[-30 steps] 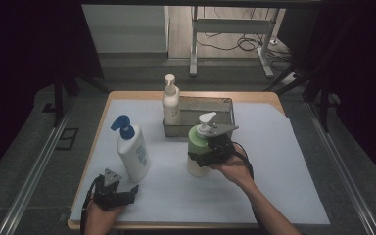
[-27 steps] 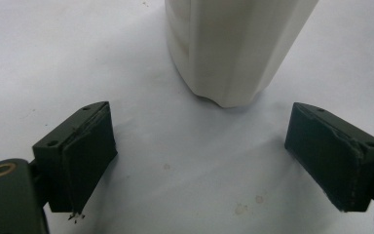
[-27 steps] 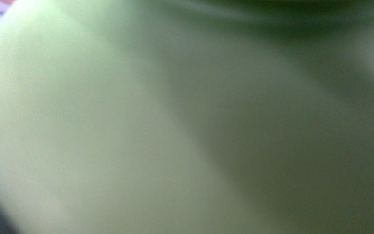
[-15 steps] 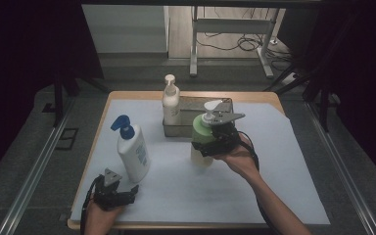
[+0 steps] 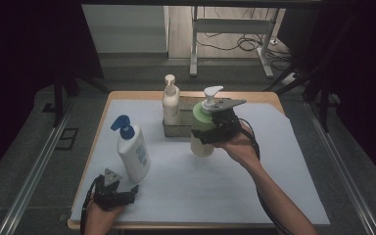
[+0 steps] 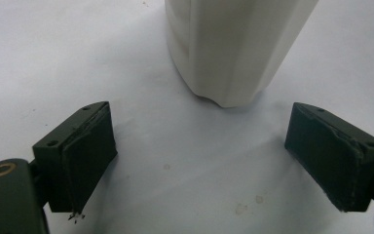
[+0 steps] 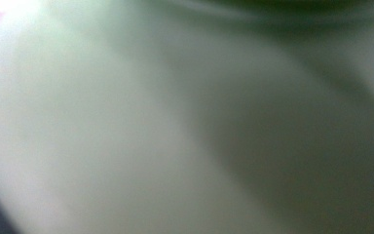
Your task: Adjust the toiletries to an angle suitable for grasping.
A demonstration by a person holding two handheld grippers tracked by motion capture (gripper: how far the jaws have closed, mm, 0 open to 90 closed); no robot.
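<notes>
Right gripper (image 5: 214, 131): clamped on the green pump bottle (image 5: 201, 137), its jaws around the bottle's upper body.
Change: over the last second this gripper has carried the bottle up and away from the person, toward the grey tray (image 5: 172, 130).
Bottle now: lifted, just in front of the tray, which lies directly beyond the gripper.
Tray: a cream pump bottle (image 5: 170, 102) already stands at its left end.
Meaning: likely about to be set in the tray beside it.
Left gripper (image 6: 202, 161): jaws wide apart, holding nothing, resting low on the desk (image 5: 176, 181).
Ahead of it: the white lotion bottle with blue pump (image 5: 132, 149), just beyond the jaws, untouched.
</notes>
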